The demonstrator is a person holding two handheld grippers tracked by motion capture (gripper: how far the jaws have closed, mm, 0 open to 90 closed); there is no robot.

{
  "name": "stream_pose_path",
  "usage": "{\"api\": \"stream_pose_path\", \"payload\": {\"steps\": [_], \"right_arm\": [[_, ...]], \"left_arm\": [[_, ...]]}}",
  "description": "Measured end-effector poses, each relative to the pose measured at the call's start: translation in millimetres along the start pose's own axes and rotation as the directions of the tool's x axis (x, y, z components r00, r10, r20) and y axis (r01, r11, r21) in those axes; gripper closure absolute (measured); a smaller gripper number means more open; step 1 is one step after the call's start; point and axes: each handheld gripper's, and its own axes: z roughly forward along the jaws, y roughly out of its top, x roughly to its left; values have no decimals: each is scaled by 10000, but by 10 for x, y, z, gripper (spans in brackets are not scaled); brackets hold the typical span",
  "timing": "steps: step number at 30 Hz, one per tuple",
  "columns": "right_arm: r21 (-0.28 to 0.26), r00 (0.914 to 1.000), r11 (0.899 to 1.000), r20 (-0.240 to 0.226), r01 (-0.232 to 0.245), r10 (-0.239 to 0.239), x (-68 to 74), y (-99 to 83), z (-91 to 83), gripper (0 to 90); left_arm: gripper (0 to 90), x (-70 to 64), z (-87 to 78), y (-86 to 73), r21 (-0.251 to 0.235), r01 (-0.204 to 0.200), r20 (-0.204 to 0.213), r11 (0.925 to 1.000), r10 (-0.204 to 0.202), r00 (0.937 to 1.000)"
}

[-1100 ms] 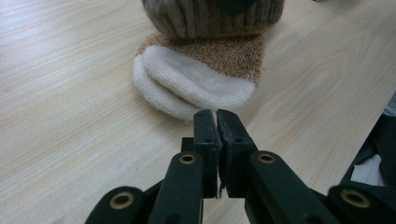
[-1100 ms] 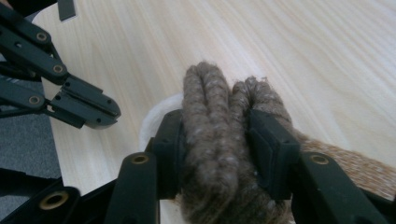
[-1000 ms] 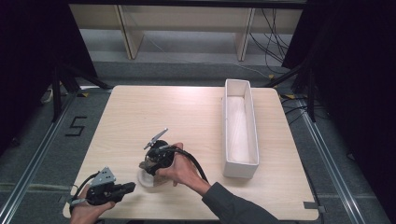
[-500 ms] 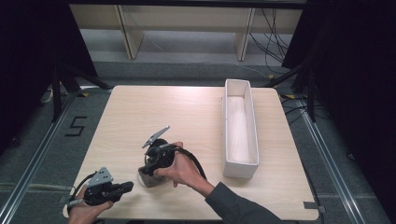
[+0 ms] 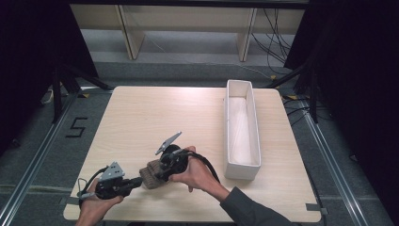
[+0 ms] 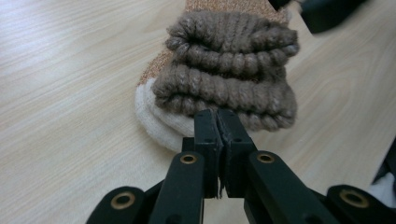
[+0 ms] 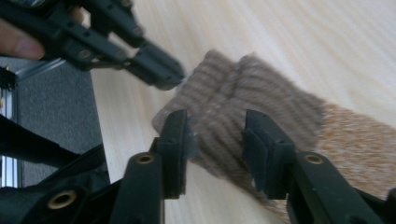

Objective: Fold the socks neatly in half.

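A folded brown sock [image 6: 227,70] lies on the desk [image 5: 141,117] just ahead of my left tool [image 6: 217,122], whose jaws are pressed together, empty. My right tool [image 7: 217,140] stands half-open, straddling the sock's ribbed cuff.

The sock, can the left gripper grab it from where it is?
Probably yes. The left gripper sits right at the edge of the sock with nothing between them, but its jaws are shut, so they would need to open first.
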Motion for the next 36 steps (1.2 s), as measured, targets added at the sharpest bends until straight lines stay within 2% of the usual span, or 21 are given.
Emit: {"api": "stream_pose_path", "payload": {"steps": [1, 2, 3, 4, 5, 6, 8, 9, 10, 13, 14, 16, 20, 22, 25, 29, 30, 33, 34, 35, 36], "right_arm": [[129, 10000, 9999, 54, -37, 36, 23, -8, 33, 584], [276, 9996, 9996, 275, 84, -91, 36, -13, 72, 584], [426, 9982, 9989, 546, 217, -240, 46, -15, 116, 590], [671, 9954, 9966, 805, 471, -524, 39, -15, 202, 667], [671, 9954, 9966, 805, 471, -524, 39, -15, 202, 667], [752, 9948, 9954, 782, 595, -654, 32, -12, 240, 724], [752, 9939, 9949, 824, 669, -731, 32, 9, 272, 786], [657, 9939, 9952, 781, 727, -778, 36, 27, 262, 803], [527, 9946, 9962, 729, 699, -737, 54, 46, 235, 810], [-59, 9885, 9915, 780, 1301, -1292, 82, 140, 117, 816], [-113, 9906, 9932, 742, 1161, -1150, 112, 172, 71, 816], [-353, 9903, 9911, 587, 1281, -1259, 143, 228, 23, 816], [212, 9868, 9871, 306, 1585, -1591, 202, 200, 158, 814], [699, 9892, 9868, 42, 1460, -1467, 196, 49, 331, 812], [615, 9912, 9893, -82, 1321, -1318, 155, -26, 383, 808], [407, 9960, 9952, -157, 890, -885, 129, -56, 347, 766], [279, 9966, 9963, -195, 811, -806, 110, -52, 326, 749], [-217, 9978, 9978, -235, 620, -625, 58, -52, 204, 708], [-736, 9986, 9972, -491, 149, -186, 14, -54, 66, 698], [-736, 9986, 9972, -491, 149, -186, 14, -54, 66, 698], [-1094, 9997, 9939, -198, 148, -171, -51, -56, -74, 699]], "left_arm": [[869, -16, 36, 4, -225, 267, 1, 9994, -267, 9996], [870, 4, 29, 11, 29, -8, 3, 10000, 8, 10000], [870, 3, 43, 14, -46, 16, -2, 10000, -16, 10000], [871, -3, 55, 17, 31, 7, -85, 10000, -6, 10000], [872, -3, 55, 17, 31, 7, -85, 10000, -6, 10000], [872, -20, 81, 14, -135, 166, -113, 9998, -168, 9998], [877, -7, 85, 8, 161, -93, -164, 9998, 96, 9998], [879, -7, 85, 6, 191, -56, -173, 9998, 59, 9998], [880, -8, 87, 5, 133, -4, -178, 9999, 6, 9998], [886, -14, 105, -1, 88, 30, -91, 10000, -29, 10000], [888, -19, 110, -3, 145, 47, -146, 9999, -45, 9999], [890, -27, 129, -1, 130, 31, -171, 9999, -29, 9998], [890, -23, 143, 12, 143, 107, -276, 9998, -103, 9996], [888, -9, 129, 9, 204, 9, -299, 9998, -3, 9996], [884, 4, 127, 8, 164, 87, -270, 9998, -83, 9996], [861, -7, 90, 36, -124, 217, -426, 9997, -222, 9988], [859, 9, 57, 47, -180, 102, -451, 9998, -110, 9989], [860, 1, -22, 91, -637, 280, -646, 9976, -321, 9974], [860, -6, -58, 129, -724, 115, -582, 9973, -158, 9982], [860, -6, -58, 129, -724, 115, -582, 9973, -158, 9982], [860, -36, -51, 154, -920, 208, -530, 9955, -258, 9983]]}}
